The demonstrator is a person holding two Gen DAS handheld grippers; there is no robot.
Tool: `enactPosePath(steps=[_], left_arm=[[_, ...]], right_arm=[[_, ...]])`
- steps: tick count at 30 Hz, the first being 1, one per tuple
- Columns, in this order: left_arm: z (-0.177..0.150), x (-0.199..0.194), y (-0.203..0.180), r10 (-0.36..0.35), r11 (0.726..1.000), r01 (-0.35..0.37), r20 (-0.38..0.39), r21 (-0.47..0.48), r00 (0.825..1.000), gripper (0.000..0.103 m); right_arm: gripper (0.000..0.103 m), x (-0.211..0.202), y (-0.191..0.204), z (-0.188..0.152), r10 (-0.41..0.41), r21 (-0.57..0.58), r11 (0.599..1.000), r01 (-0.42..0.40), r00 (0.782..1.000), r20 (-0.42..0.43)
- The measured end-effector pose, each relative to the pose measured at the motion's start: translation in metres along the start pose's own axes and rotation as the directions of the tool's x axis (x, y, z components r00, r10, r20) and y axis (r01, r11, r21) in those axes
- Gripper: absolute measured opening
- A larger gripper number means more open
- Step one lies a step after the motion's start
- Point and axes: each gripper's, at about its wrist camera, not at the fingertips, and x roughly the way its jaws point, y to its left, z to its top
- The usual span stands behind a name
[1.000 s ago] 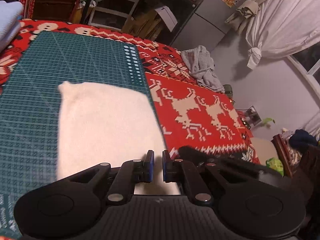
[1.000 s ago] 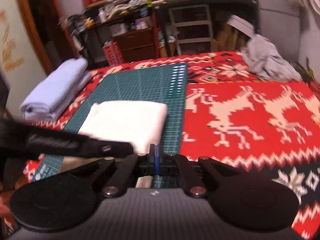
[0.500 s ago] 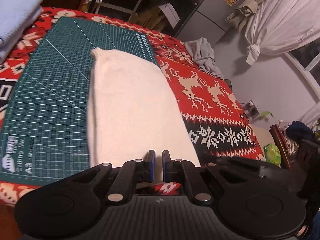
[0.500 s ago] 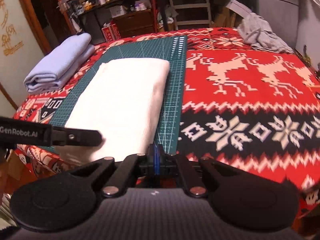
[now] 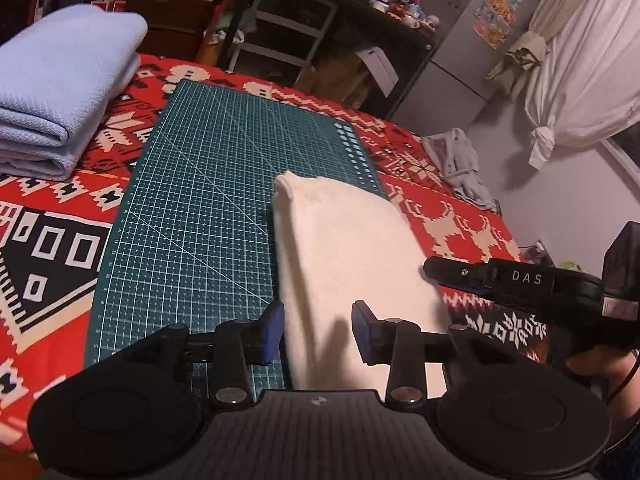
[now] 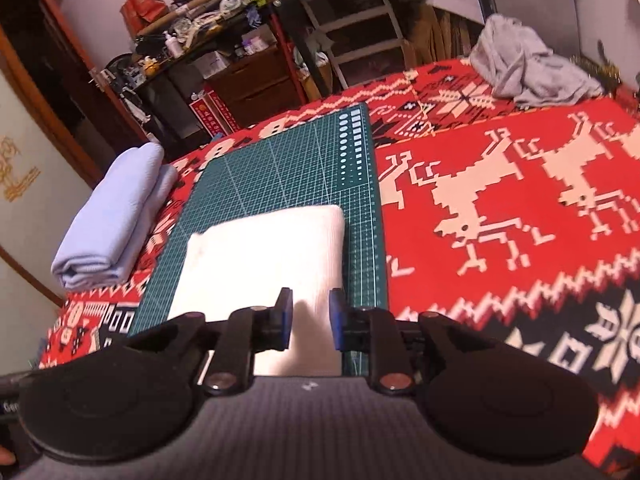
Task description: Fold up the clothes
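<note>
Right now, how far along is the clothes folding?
Done: the blue garment sits folded left of the cutting mat, and the white cloth lies folded on it. In hand: left gripper and right gripper have just been opening, fingers clear of the cloth. Left: the grey garment lies crumpled.

Both tongs, left (image 5: 318, 330) and right (image 6: 310, 318), just opened off the white cloth (image 5: 352, 264).
</note>
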Motion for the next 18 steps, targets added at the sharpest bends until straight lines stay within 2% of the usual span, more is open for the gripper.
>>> enactPosePath(steps=[1,3,6,9,18], left_arm=[[0.001,0.004,0.002,-0.013,1.0,0.013,-0.014,-0.005,1.0,0.018],[-0.001,0.009,0.009,-0.049,0.998,0.048,-0.028,-0.036,0.998,0.009],[-0.003,0.01,0.017,-0.084,0.992,0.081,-0.025,-0.095,0.996,0.007],[-0.005,0.01,0.022,-0.105,0.986,0.101,-0.019,-0.131,0.994,0.006],[-0.007,0.007,0.028,-0.124,0.976,0.121,-0.009,-0.181,0.992,0.007]], right_arm=[[0.022,0.004,-0.003,0.001,0.002,0.021,1.0,-0.001,1.0,-0.013],[0.019,0.008,-0.006,0.0,0.006,0.049,0.999,-0.005,1.0,-0.027],[0.019,0.001,-0.006,-0.009,0.009,0.05,0.999,-0.007,0.999,-0.041],[0.012,-0.011,-0.005,-0.022,0.015,0.053,0.999,-0.012,0.998,-0.054],[0.01,-0.062,-0.005,-0.067,0.019,0.055,0.998,-0.014,0.996,-0.083]])
